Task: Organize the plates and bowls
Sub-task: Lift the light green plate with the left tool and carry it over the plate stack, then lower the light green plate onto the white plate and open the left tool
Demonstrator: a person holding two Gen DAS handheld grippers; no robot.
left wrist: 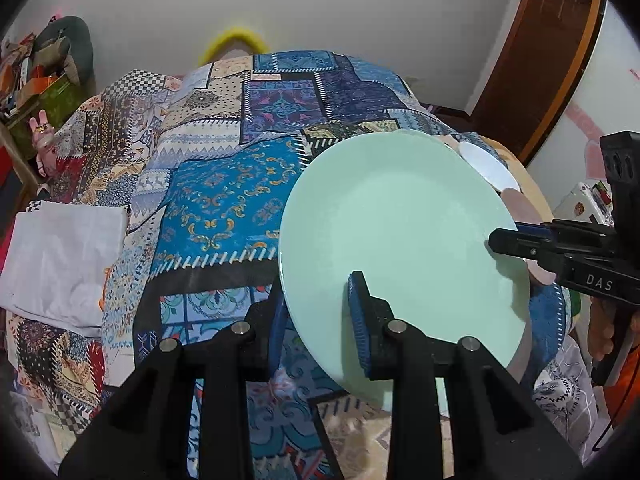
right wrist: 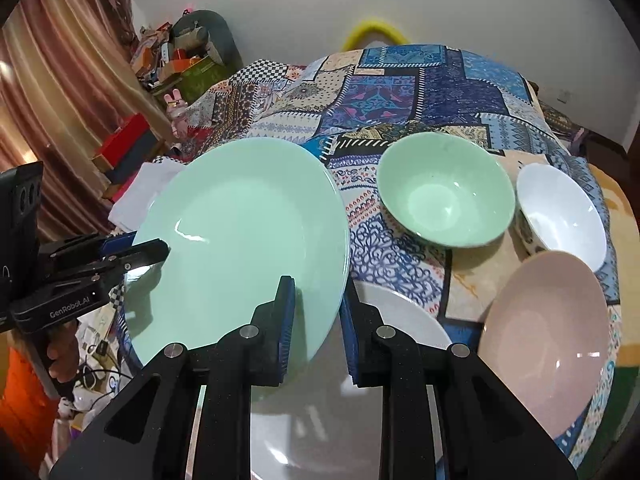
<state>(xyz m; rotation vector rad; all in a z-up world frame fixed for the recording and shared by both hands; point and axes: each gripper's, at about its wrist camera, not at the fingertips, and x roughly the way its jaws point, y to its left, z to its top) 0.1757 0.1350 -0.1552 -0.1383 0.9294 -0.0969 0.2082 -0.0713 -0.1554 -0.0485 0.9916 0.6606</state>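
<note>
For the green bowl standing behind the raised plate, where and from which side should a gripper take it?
Take the green bowl by its rim, one finger inside and one outside the thin wall, since it stands upright and open. Its near-left rim looks best: patterned cloth lies bare there, while the white bowl crowds its right. Both grippers now hold the green plate.

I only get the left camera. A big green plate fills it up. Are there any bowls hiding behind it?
Observer: Yes, a green bowl sits right of the green plate.
Operator: Is something under the plate?
Observer: A white plate lies below it.
Operator: Is that pink bit a bowl too?
Observer: No, it is a wide pink plate.
</note>
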